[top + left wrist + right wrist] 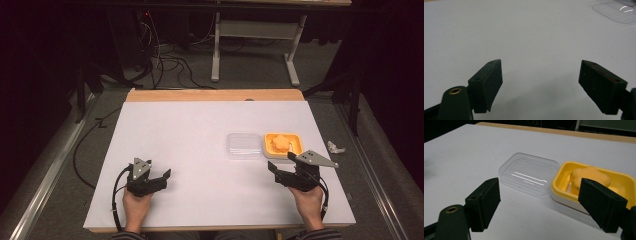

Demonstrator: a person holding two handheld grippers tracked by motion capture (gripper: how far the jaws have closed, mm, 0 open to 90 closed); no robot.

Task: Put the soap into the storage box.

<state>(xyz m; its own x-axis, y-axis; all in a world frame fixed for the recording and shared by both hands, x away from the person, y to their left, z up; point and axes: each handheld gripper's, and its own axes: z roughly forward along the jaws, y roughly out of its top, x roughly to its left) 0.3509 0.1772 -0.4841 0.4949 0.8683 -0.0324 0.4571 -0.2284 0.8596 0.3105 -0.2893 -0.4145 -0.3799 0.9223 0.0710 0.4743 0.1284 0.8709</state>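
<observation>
A yellow soap dish (295,141) (559,176) sits right of the table's middle, with an orange flower-shaped soap (281,143) (590,175) in it. A clear plastic lid (244,145) (529,173) lies flat against the dish's left side; its corner shows at the top right of the left gripper view as the clear plastic lid (616,11). My right gripper (281,162) (539,200) is open just in front of the dish, holding nothing. My left gripper (164,177) (540,82) is open over bare table at the front left.
The white table top (200,135) has a wooden strip (215,95) along its far edge. A crumpled white scrap (336,147) lies on the floor off the table's right edge. Cables and a desk frame (255,30) stand on the floor beyond.
</observation>
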